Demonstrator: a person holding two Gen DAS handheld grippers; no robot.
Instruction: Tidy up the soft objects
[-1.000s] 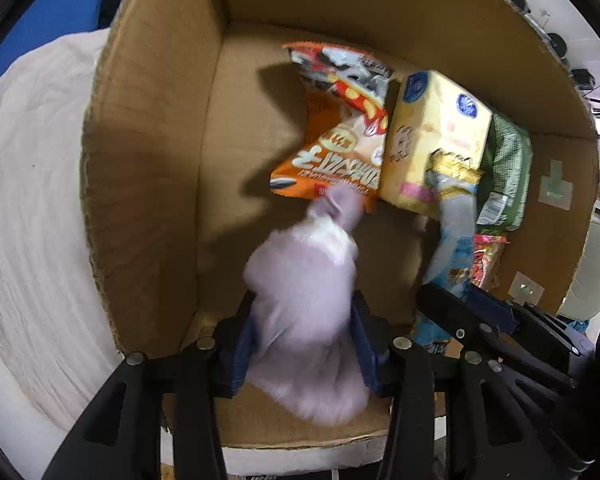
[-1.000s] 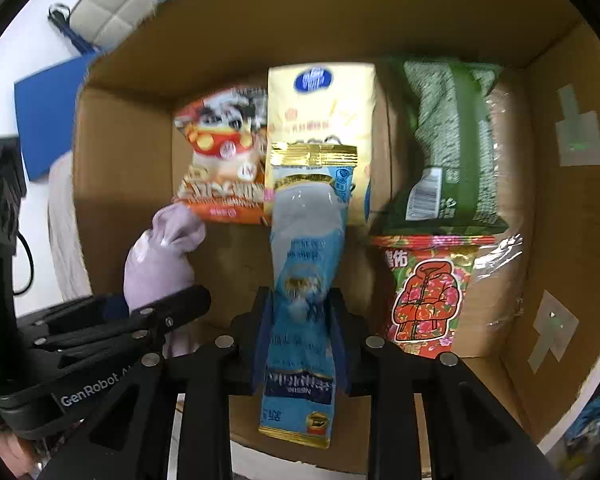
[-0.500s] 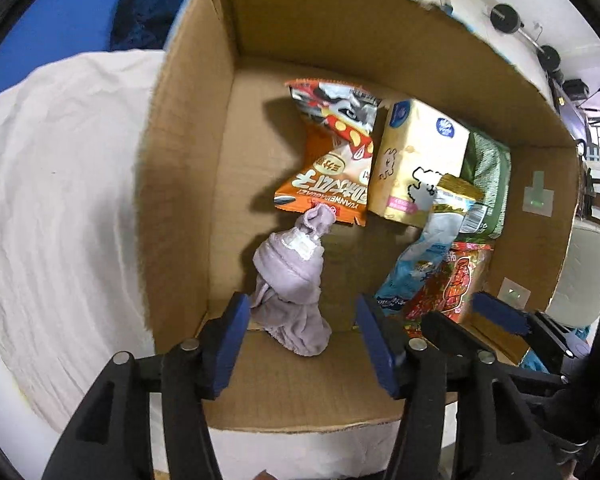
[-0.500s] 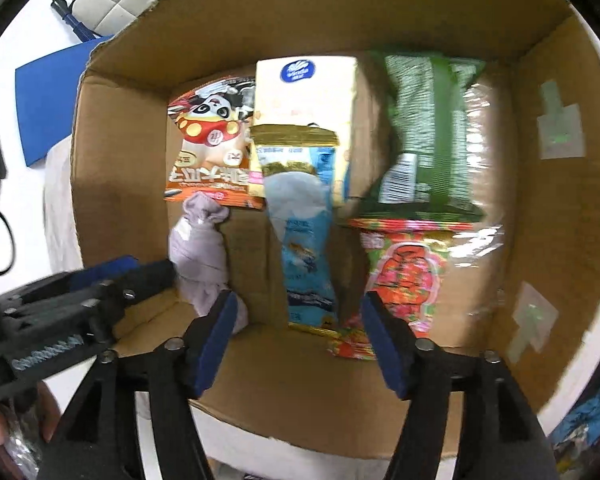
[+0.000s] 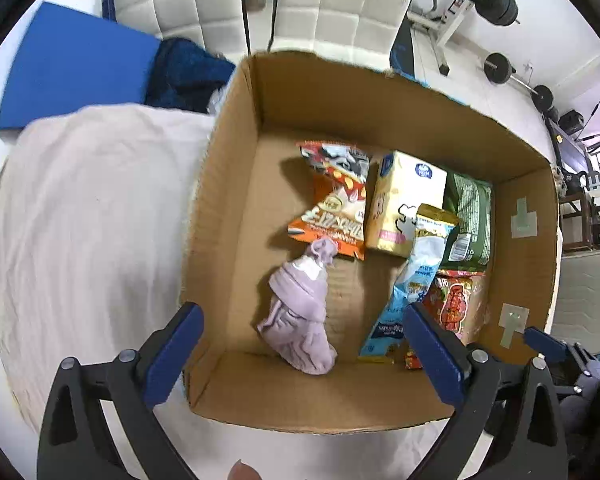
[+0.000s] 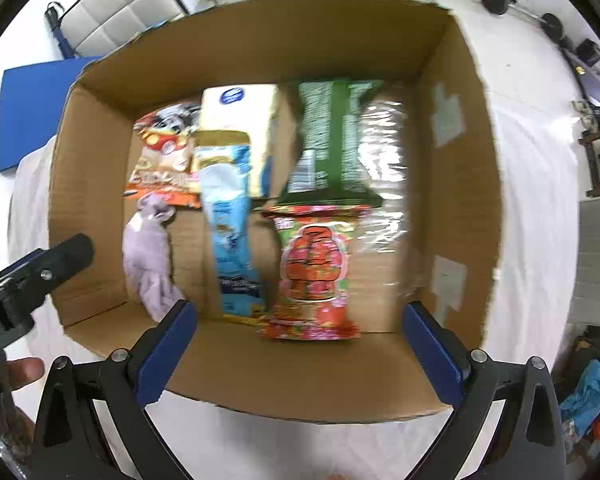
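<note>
The lilac cloth bundle (image 5: pixel 300 312) lies limp near the cardboard box's (image 5: pixel 236 152) front-left corner; light and squashy, best pinched mid-body. Both the left gripper (image 5: pixel 300 354) and right gripper (image 6: pixel 296 354) are opening wide, jaws empty.

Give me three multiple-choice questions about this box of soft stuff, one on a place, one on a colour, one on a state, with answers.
1. Where does the lilac cloth bundle lie?
A) in the cardboard box
B) on the sheet
C) in a gripper

2. What colour is the packet behind the red snack bag?
A) purple
B) green
C) black

3. What does the right gripper hold?
A) blue sachet
B) yellow carton
C) nothing

Answers: A, it rests on the box floor; B, the green packet sits there; C, its opening jaws are empty.
</note>
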